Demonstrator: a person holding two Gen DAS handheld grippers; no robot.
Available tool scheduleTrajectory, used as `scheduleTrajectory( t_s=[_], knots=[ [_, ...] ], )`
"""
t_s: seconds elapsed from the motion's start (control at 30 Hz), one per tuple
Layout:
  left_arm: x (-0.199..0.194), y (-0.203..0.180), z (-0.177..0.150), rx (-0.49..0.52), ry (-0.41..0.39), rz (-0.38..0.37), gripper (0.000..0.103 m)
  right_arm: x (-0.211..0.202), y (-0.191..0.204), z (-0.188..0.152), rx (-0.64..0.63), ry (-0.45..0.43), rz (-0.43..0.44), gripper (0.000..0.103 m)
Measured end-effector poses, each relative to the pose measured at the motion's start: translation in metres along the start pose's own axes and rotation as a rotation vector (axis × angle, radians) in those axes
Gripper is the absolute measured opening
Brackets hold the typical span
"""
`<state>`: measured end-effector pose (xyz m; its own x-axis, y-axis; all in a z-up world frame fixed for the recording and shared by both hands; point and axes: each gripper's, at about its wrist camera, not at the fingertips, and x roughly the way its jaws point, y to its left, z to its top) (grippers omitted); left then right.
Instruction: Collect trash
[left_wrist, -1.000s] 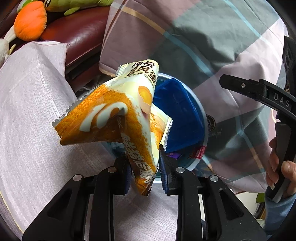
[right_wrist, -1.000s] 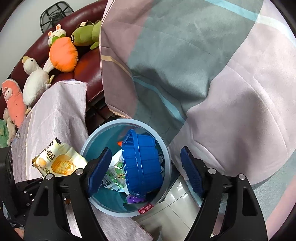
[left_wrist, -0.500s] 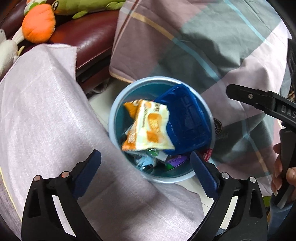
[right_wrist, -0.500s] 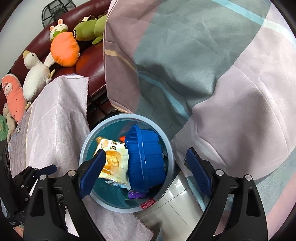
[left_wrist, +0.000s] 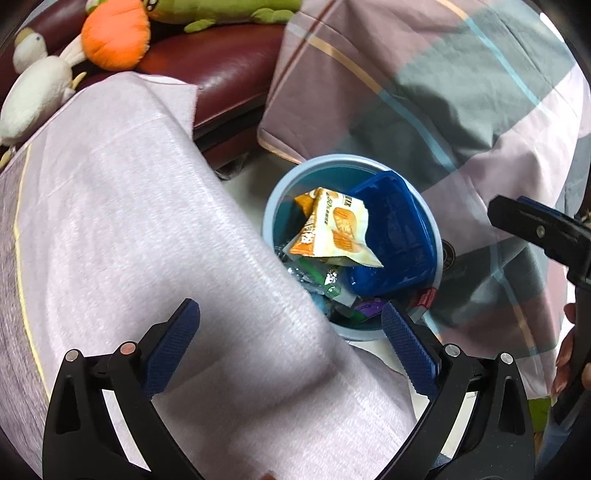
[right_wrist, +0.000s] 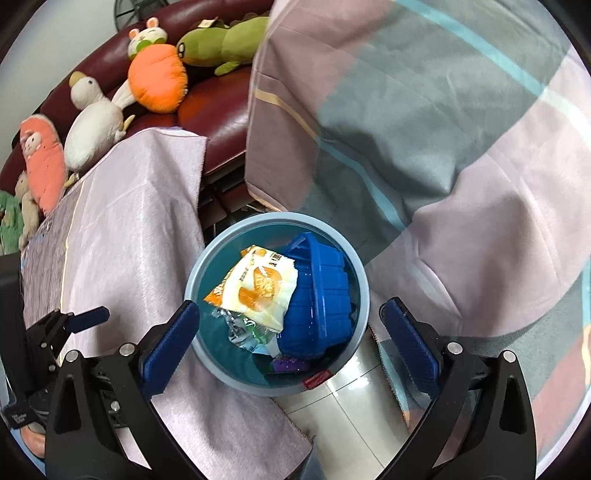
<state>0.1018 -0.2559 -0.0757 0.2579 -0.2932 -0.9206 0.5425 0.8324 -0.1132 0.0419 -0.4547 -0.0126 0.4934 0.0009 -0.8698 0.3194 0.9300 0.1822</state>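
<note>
A light blue round bin (left_wrist: 351, 159) (right_wrist: 273, 218) stands on the floor between a cloth-covered table and a draped blanket. On top of the trash inside lies an orange and white snack wrapper (left_wrist: 336, 232) (right_wrist: 258, 288), leaning on a blue plastic container (left_wrist: 391, 236) (right_wrist: 321, 295). My left gripper (left_wrist: 288, 308) is open and empty above the table's edge, with the bin just beyond it. My right gripper (right_wrist: 291, 305) hangs over the bin, its jaws opening with nothing between them. One of its fingers (left_wrist: 535, 229) shows at the right of the left wrist view.
A pale pink cloth (left_wrist: 129, 221) (right_wrist: 129, 221) covers the table left of the bin. A plaid blanket (left_wrist: 443, 92) (right_wrist: 443, 110) hangs to the right and behind. Plush toys (right_wrist: 159, 81) sit on a maroon sofa (left_wrist: 221, 62). Light floor tile (right_wrist: 351, 406) shows near the bin.
My left gripper opened and let go of the snack wrapper, which fell into the bin. The right gripper's jaws spread wider. Both grippers rose and drew back from the bin.
</note>
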Motion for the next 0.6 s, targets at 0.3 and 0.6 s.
scheduleTrajectory(
  t_s=[0.3,0.6],
  knots=[
    [-0.032,0.015,-0.022,-0.043,-0.049,-0.006,0.099,-0.032,0.030,-0.013,-0.080,-0.034,-0.041,0.096],
    [-0.061,0.024,-0.047,-0.071,-0.100,0.014,0.099,-0.064,0.049,-0.034,-0.124,-0.054,-0.070,0.096]
  ],
)
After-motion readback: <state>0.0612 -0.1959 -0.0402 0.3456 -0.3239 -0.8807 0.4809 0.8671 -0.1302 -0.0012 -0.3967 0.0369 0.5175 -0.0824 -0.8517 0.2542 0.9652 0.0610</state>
